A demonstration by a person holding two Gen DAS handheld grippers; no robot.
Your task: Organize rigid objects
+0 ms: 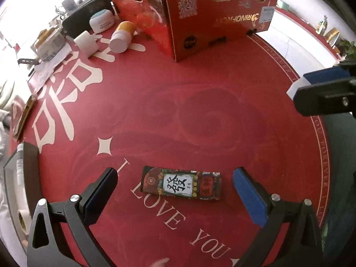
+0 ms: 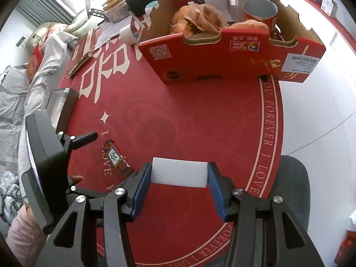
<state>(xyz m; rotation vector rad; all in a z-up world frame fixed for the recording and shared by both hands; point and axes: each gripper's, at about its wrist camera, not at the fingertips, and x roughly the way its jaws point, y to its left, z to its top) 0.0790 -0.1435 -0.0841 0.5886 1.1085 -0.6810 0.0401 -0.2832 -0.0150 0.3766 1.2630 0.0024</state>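
Note:
A small patterned box point(image 1: 182, 183) with a Chinese character on its label lies flat on the red round table mat point(image 1: 178, 115). My left gripper point(image 1: 174, 183) is open, its fingers on either side of the box and apart from it. The box also shows in the right wrist view point(image 2: 116, 158). My right gripper point(image 2: 179, 174) is shut on a white block point(image 2: 179, 172) and holds it above the mat. The right gripper with the block shows at the right edge of the left wrist view point(image 1: 320, 91). A red cardboard crate point(image 2: 222, 51) stands at the far side.
The crate holds fabric flowers point(image 2: 198, 19) and a red cup point(image 2: 260, 11). A bottle lying on its side point(image 1: 122, 36), a white cup point(image 1: 85, 41) and a white jar point(image 1: 102, 21) sit at the far left. A dark tray point(image 2: 61, 104) is at the mat's left edge.

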